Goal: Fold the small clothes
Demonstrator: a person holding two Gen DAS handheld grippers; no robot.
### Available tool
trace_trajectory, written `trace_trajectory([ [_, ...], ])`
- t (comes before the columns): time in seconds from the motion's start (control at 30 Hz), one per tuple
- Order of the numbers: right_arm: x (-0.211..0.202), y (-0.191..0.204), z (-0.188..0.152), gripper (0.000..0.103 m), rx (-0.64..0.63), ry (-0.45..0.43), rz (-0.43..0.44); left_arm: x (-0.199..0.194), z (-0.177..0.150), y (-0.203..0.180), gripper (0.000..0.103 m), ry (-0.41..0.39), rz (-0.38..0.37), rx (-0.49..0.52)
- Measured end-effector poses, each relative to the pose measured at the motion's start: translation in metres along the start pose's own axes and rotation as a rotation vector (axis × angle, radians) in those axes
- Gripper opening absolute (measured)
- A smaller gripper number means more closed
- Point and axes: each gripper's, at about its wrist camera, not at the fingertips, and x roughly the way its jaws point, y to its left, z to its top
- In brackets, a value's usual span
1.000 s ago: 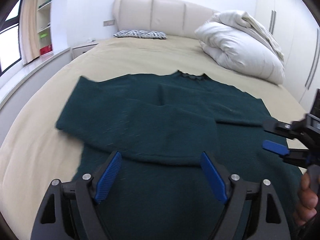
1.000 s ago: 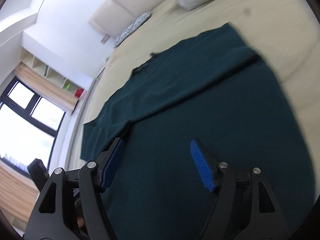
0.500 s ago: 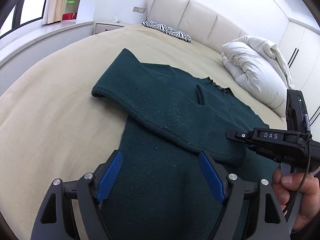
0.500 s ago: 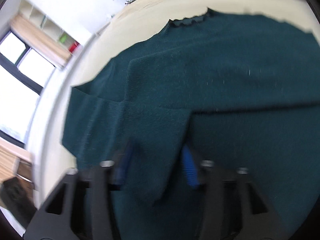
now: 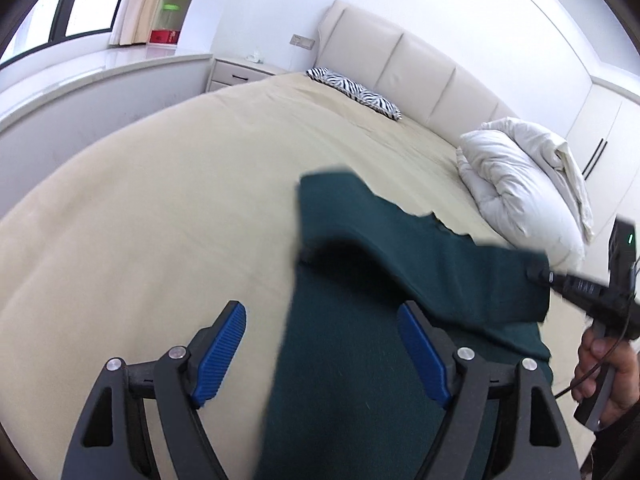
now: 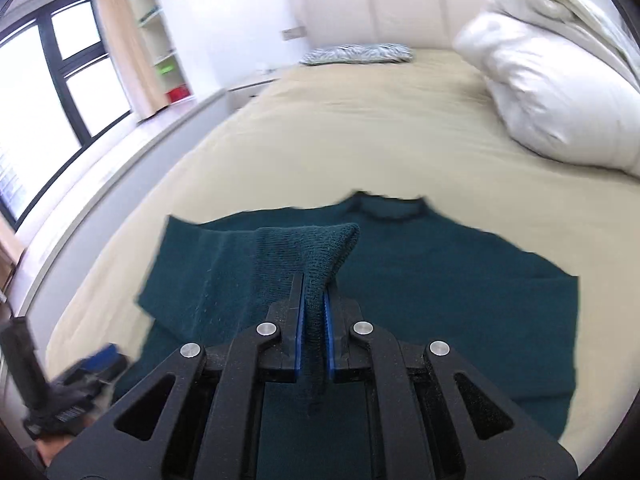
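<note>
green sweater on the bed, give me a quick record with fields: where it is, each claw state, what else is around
garment: dark green sweater, lying on the beige bed
neckline: toward the headboard
right claw: shut on a pinched fold of the sweater's sleeve, lifted off the body
left claw: open, holds nothing, over the sweater's left edge
nearby: white duvet, zebra pillow

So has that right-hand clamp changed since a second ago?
Yes. The right gripper, open over the green sweater before, is now shut on its sleeve, lifted toward the neckline.
</note>
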Motion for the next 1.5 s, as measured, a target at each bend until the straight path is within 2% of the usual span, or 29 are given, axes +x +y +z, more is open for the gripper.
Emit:
trace_trajectory([
  [0.17,0.039,-0.075,-0.015,0.007,0.089,0.107,-0.057,0.024,0.034,0.000,0.081,-0.002,0.083,0.049],
  [0.23,0.050,-0.099,-0.025,0.007,0.162,0.117,-0.033,0.034,0.045,-0.002,0.081,0.000,0.102,0.063],
  [0.37,0.059,-0.116,-0.038,0.007,0.216,0.086,-0.001,0.063,0.068,-0.007,0.081,0.022,0.139,0.115],
  [0.47,0.063,-0.114,-0.039,0.008,0.190,0.082,-0.006,0.086,0.080,-0.014,0.081,0.048,0.166,0.158],
  [0.53,0.059,-0.114,-0.044,0.008,0.191,0.070,0.000,0.108,0.083,-0.018,0.072,0.098,0.182,0.193],
  [0.6,0.064,-0.109,-0.037,0.008,0.184,0.060,0.011,0.132,0.078,-0.020,0.037,0.170,0.201,0.225],
  [0.63,0.065,-0.109,-0.036,0.008,0.173,0.063,0.007,0.141,0.074,-0.020,0.031,0.203,0.198,0.233],
  [0.73,0.070,-0.105,-0.032,0.008,0.145,0.098,-0.019,0.146,0.062,-0.019,0.027,0.185,0.208,0.274],
  [0.8,0.079,-0.108,-0.036,0.007,0.154,0.119,-0.028,0.144,0.060,-0.019,0.020,0.175,0.218,0.292],
  [0.9,0.087,-0.126,-0.044,0.007,0.255,0.108,0.019,0.142,0.057,-0.016,0.014,0.169,0.217,0.323],
  [0.97,0.084,-0.132,-0.045,0.007,0.318,0.089,0.032,0.141,0.057,-0.015,0.013,0.168,0.218,0.328],
  [1.07,0.075,-0.127,-0.044,0.007,0.329,0.052,0.024,0.141,0.056,-0.015,0.012,0.160,0.229,0.343],
  [1.17,0.088,-0.131,-0.045,0.006,0.329,0.083,0.007,0.142,0.056,-0.013,0.012,0.152,0.225,0.333],
  [1.3,0.095,-0.136,-0.039,0.006,0.350,0.075,0.005,0.140,0.056,-0.011,0.012,0.138,0.218,0.321],
  [1.43,0.093,-0.129,-0.039,0.006,0.317,0.058,-0.021,0.138,0.061,-0.002,0.015,0.131,0.173,0.269],
  [1.5,0.102,-0.137,-0.047,0.006,0.335,0.060,0.003,0.135,0.065,0.005,0.016,0.133,0.138,0.228],
])
